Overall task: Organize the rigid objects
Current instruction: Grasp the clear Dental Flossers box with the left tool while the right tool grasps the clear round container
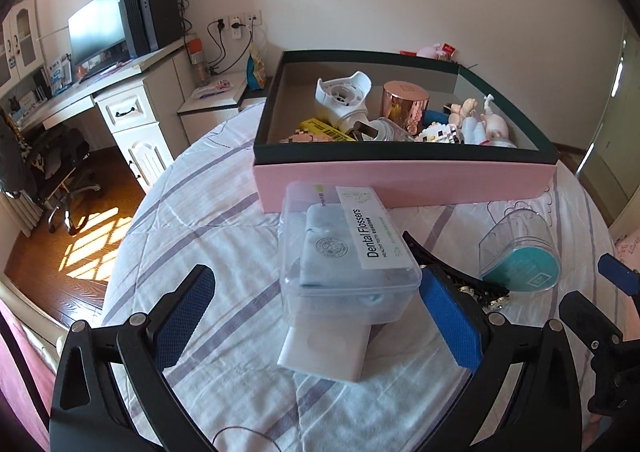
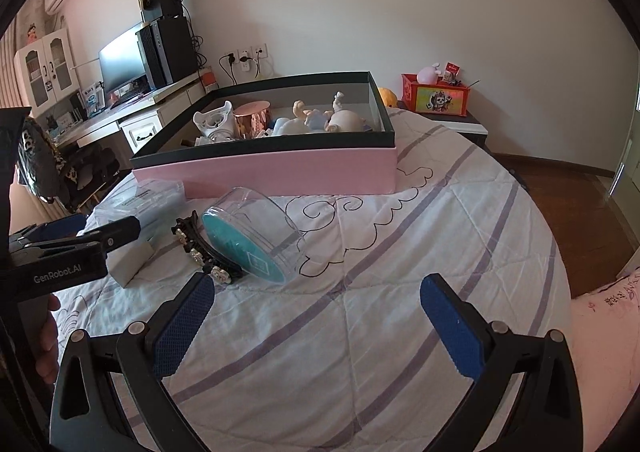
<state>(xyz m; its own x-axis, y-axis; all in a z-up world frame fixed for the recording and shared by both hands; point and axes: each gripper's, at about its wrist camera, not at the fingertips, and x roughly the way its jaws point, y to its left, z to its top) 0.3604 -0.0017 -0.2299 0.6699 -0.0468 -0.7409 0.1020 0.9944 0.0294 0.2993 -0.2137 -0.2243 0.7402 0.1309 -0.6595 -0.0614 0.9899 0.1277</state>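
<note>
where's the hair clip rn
The hair clip lies on the bed, wedged between the flosser box on its left and the round teal-lidded case on its right, in front of the pink box.

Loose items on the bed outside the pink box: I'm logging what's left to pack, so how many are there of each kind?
Clear plastic dental flosser box: 1
White flat rectangular block: 1
Black jewelled hair clip: 1
Clear round teal-based container: 1
Total: 4

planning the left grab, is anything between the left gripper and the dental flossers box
Nothing visible. The left gripper is open with the dental flossers box already between its fingers; only a white block lies underneath it.
</note>
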